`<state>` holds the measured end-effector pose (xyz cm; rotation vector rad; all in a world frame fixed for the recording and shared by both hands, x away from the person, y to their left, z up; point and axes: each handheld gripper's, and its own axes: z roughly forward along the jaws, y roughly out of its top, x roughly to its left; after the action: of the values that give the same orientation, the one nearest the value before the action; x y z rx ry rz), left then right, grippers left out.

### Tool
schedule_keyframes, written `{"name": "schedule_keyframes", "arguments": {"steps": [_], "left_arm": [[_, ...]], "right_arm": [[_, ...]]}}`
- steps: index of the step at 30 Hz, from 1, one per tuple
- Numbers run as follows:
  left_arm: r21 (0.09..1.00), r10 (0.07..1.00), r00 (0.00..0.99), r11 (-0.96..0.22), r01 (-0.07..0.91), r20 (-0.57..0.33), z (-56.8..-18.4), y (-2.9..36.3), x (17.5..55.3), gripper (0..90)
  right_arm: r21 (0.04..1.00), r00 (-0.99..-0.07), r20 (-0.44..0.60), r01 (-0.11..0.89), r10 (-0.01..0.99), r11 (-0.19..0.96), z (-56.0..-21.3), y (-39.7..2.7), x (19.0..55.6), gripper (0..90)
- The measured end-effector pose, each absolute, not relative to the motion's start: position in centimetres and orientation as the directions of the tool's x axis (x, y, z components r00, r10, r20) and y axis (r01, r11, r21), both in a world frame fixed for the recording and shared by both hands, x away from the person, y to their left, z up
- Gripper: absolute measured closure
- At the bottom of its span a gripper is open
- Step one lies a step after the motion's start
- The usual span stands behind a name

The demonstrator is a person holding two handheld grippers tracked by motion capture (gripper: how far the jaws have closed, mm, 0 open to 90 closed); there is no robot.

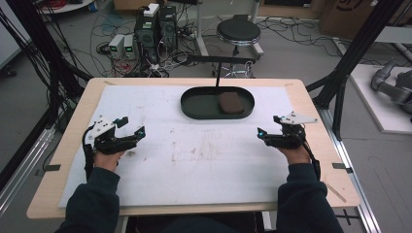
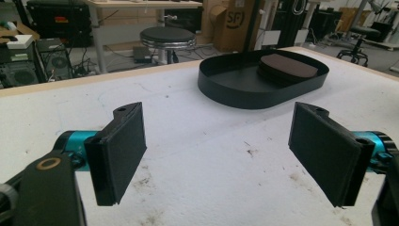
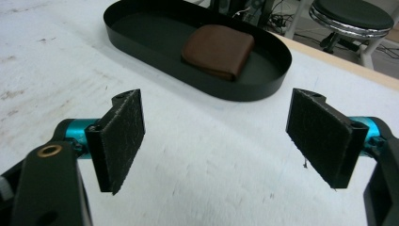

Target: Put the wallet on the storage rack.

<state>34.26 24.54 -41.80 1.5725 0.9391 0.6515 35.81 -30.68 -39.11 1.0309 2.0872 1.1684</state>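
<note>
High view: left gripper (image 1: 130,127) rests at the near-left of the white table cover (image 1: 194,160), right gripper (image 1: 268,127) at the near-right, each in a hand with a dark sleeve behind it. Both sit well apart from each other and from the black oval tray (image 1: 194,110), which stands at the far middle of the cover. Brown pad (image 1: 230,102) lies flat inside the tray, toward its right end.

Left gripper view: jaws spread wide, nothing between them; bare stained cover below. Tray and pad ahead, to the right.

Right gripper view: jaws likewise released and wide apart, gap empty. Tray ahead, slightly left; the pad (image 3: 218,51) rests on the tray floor, close to the near wall; whether it touches the wall cannot be told.

Black stool (image 1: 238,31) stands on the floor beyond the far table edge.
</note>
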Motion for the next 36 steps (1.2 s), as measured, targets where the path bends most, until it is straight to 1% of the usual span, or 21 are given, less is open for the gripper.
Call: {"name": "schedule_keyframes", "arguments": {"steps": [3, 21, 36], "left_arm": [[0.976, 0.844, 0.531, -0.045, 0.214, -0.077, -41.71, 24.54, 34.16, 19.3], [0.977, 0.837, 0.543, -0.053, 0.207, -0.070, -41.55, 24.38, 33.92, 19.3], [0.976, 0.837, 0.543, -0.060, 0.209, -0.065, -41.60, 24.38, 33.92, 19.3]], "right_arm": [[0.865, -0.563, -0.070, 0.378, 0.824, 0.331, -39.66, -31.02, 35.48, 20.3], [0.864, -0.546, -0.083, 0.377, 0.834, 0.333, -39.95, -31.07, 35.20, 20.3], [0.850, -0.554, -0.099, 0.386, 0.827, 0.360, -40.24, -30.86, 35.40, 20.3]]}}
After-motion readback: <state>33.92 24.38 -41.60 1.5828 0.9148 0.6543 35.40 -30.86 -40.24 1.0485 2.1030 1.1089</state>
